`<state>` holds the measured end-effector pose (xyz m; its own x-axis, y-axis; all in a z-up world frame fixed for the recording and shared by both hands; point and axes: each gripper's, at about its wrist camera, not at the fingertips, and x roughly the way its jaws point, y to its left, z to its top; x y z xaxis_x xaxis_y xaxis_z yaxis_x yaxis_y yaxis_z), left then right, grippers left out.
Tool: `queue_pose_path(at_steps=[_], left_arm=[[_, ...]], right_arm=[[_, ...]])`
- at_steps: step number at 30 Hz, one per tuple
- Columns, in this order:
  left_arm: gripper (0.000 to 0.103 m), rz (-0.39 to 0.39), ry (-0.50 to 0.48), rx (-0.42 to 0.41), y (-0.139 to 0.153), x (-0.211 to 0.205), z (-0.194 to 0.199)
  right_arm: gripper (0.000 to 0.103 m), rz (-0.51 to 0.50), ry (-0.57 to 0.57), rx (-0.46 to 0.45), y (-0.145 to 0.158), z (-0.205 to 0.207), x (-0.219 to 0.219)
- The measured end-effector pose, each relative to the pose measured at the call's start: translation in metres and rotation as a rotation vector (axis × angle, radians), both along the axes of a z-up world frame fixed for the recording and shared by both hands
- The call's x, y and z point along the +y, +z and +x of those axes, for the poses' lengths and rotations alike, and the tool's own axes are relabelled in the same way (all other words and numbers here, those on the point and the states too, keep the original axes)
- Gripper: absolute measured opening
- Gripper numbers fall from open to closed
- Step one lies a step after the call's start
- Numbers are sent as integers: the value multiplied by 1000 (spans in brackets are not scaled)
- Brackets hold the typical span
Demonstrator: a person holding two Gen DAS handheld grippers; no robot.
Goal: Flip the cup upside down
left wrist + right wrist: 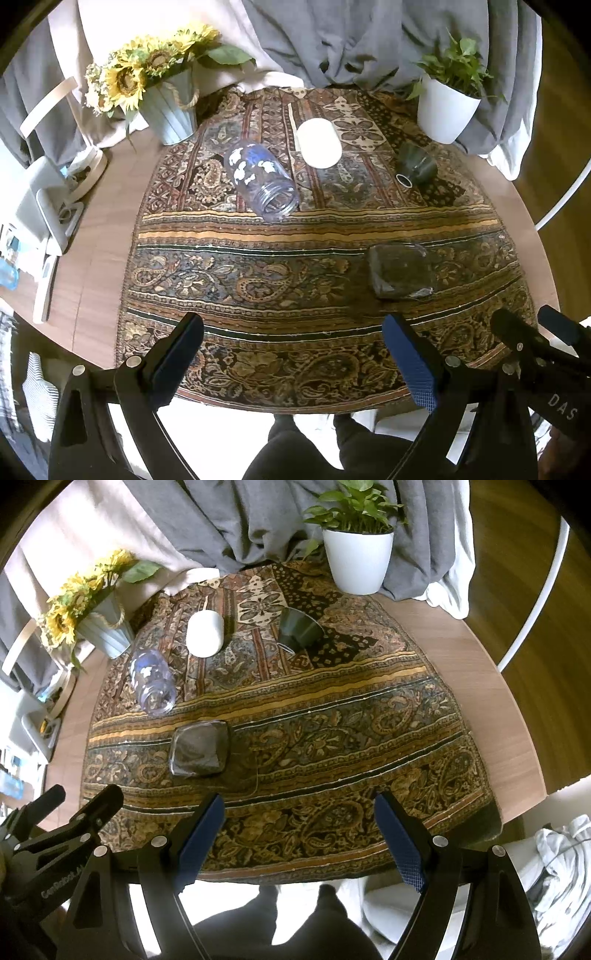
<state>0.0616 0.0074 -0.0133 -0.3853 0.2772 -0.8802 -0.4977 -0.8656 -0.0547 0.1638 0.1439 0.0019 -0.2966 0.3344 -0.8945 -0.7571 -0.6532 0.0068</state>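
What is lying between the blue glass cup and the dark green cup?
A white cup lies between the blue glass cup and the dark green cup, slightly farther back; both wrist views show it.

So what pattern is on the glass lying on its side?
White flowers on blue, on the clear glass; left wrist view.

Gray curtains (332,40) are hanging behind a round wooden table (480,686), with a cream drape (122,26) lying beside them. A paisley cloth (295,266) is covering the tabletop, daylight is falling across it, and dark wood flooring (517,554) is showing at right.
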Motion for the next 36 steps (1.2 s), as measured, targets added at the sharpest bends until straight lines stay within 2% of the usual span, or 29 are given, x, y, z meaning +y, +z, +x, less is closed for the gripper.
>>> queue_pose_path(at_steps=[36], left_arm=[[99, -2, 18, -4, -2, -5, -3]], right_arm=[[83, 14, 23, -8, 1, -8, -5]])
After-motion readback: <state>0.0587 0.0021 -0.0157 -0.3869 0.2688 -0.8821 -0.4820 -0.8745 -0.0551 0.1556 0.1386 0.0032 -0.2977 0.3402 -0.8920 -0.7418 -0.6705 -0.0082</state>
